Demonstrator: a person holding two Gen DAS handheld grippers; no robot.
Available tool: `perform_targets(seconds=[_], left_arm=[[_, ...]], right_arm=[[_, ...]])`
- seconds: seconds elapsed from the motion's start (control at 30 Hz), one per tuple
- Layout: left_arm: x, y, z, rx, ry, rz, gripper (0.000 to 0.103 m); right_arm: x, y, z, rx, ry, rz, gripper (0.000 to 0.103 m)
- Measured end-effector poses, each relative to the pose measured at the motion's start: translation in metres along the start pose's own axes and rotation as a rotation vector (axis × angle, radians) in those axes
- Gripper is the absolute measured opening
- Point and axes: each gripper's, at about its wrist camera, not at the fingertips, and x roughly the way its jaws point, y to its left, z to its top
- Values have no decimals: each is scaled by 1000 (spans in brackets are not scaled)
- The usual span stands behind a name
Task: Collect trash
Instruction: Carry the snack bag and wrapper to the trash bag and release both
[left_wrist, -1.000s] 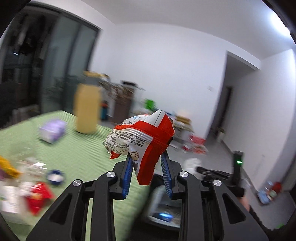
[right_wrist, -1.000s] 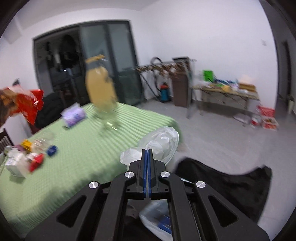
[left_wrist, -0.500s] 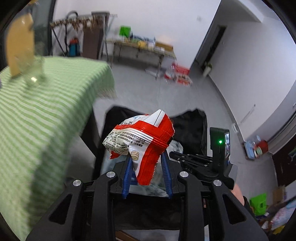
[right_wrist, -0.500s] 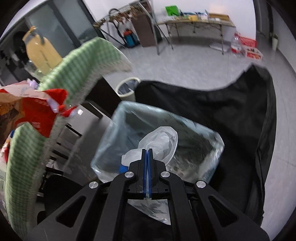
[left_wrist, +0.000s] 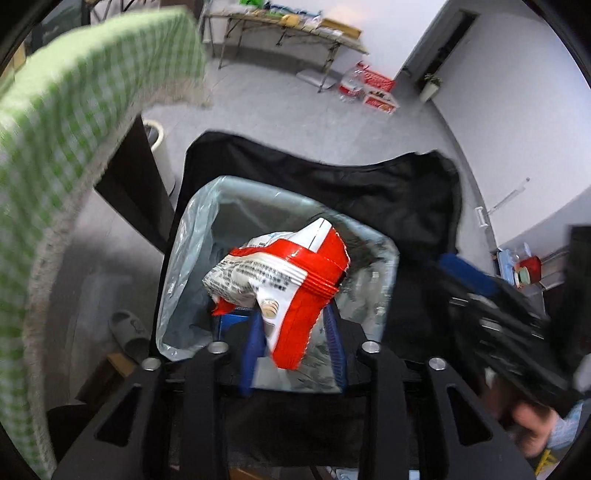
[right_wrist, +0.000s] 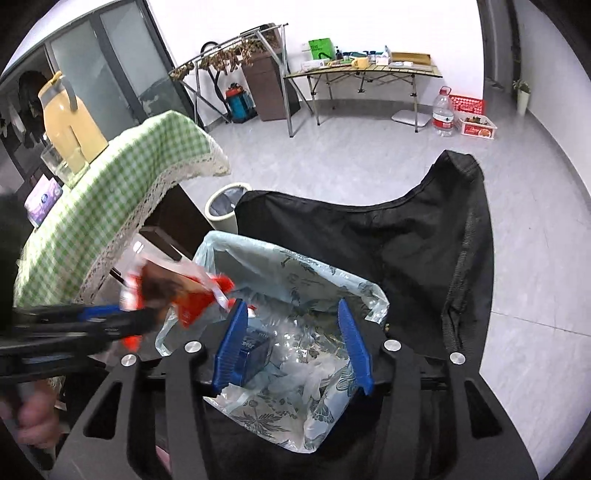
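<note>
Wrapper (left_wrist: 291, 273) (red and white, crumpled) sits loose between the left gripper (left_wrist: 295, 345) jaws, which have just been opening, above the lined bin (left_wrist: 192, 236). Right gripper (right_wrist: 291, 347) jaws have just been opening too, empty, over the bin's near edge.

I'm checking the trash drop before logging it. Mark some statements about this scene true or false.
1. The snack bag is red and white. True.
2. The right gripper clamps a white bag. False: its fingers have just been opening, with nothing between them.
3. The bin liner is black. False: it is pale and translucent.
4. A yellow jug stands on the green checked tablecloth. True.
</note>
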Motion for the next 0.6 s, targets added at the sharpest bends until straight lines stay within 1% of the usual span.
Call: perform_targets(seconds=[0.03,0.07,0.13,0.2,0.27,0.43,0.6], left_arm=[[12,10,1,-31,21,19,56],[19,17,2,-55,32,42,63],[31,35,-1,-112,49,102,63],[36,49,-6,-164,79,106,63],[34,56,-9,-187,89,104,63],[17,54,-7,-159,54,111,63],[1,45,-3,-117,16,111,63]], right_arm=[[0,0,0,1,-2,-1,50],[1,0,0,-1,-2,-4,50],[2,-1,-1,-6,2,-7,50],[4,-2,-3,-5,10,-4,50],[8,-2,-4,0,19,-2,50],[8,4,-4,-9,22,4,50],[-2,13,3,-30,-7,9,50]])
